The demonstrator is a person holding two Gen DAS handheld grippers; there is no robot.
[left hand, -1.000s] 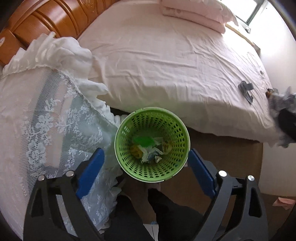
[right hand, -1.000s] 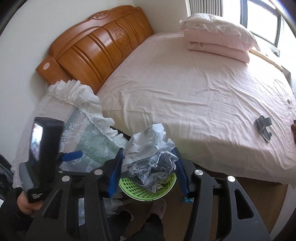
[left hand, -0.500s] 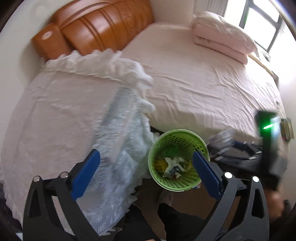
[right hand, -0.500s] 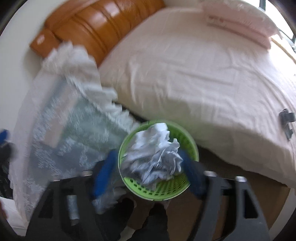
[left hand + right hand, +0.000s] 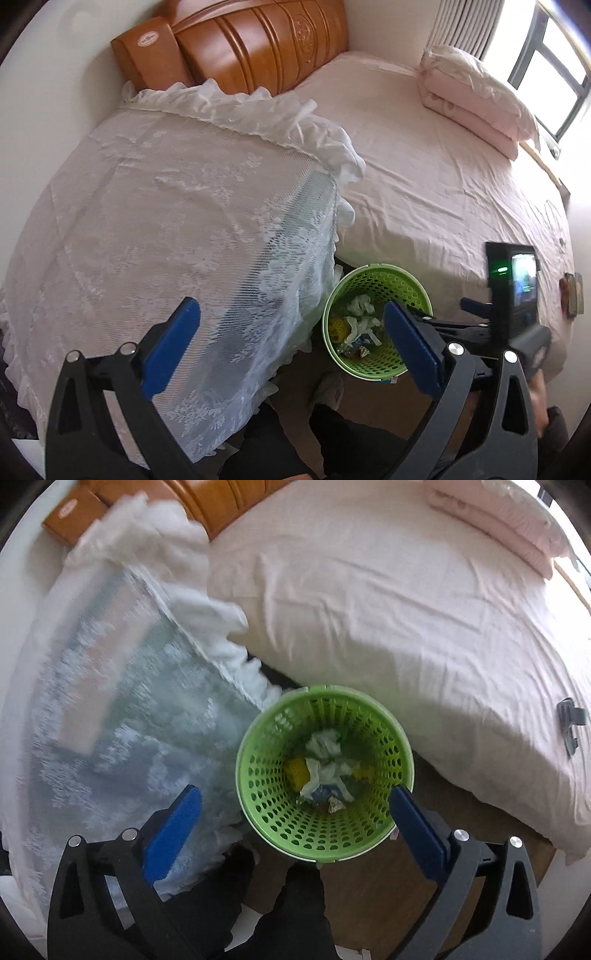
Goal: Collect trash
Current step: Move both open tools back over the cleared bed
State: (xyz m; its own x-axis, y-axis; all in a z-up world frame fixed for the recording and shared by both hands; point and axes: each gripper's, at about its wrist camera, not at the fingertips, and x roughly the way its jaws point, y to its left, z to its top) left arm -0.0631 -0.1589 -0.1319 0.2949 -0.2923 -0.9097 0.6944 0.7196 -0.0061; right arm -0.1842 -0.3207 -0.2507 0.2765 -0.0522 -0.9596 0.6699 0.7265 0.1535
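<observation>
Above green bin (image 5: pixel 325 849), right gripper (image 5: pixel 295 823) opening, downward.

Both wrist views look steeply down, sharing the green basket (image 5: pixel 325 775) beside the bed (image 5: pixel 424 177).

Bedroom. Bed (image 5: pixel 436 177) with pale pink sheet fills far and right side. Carved orange-brown wooden headboard (image 5: pixel 258 40) at far left against plain pale wall (image 5: pixel 55 85). Folded pink bedding (image 5: pixel 476 99) stacked at far right corner of bed. Window (image 5: pixel 546 74) with dark frame far right, bright daylight through it; striped curtain (image 5: pixel 461 26) beside it. White lace cover with ruffled edge (image 5: pixel 177 206) over furniture near left. Brown wooden floor (image 5: pixel 388 897) near bed edge.
</observation>
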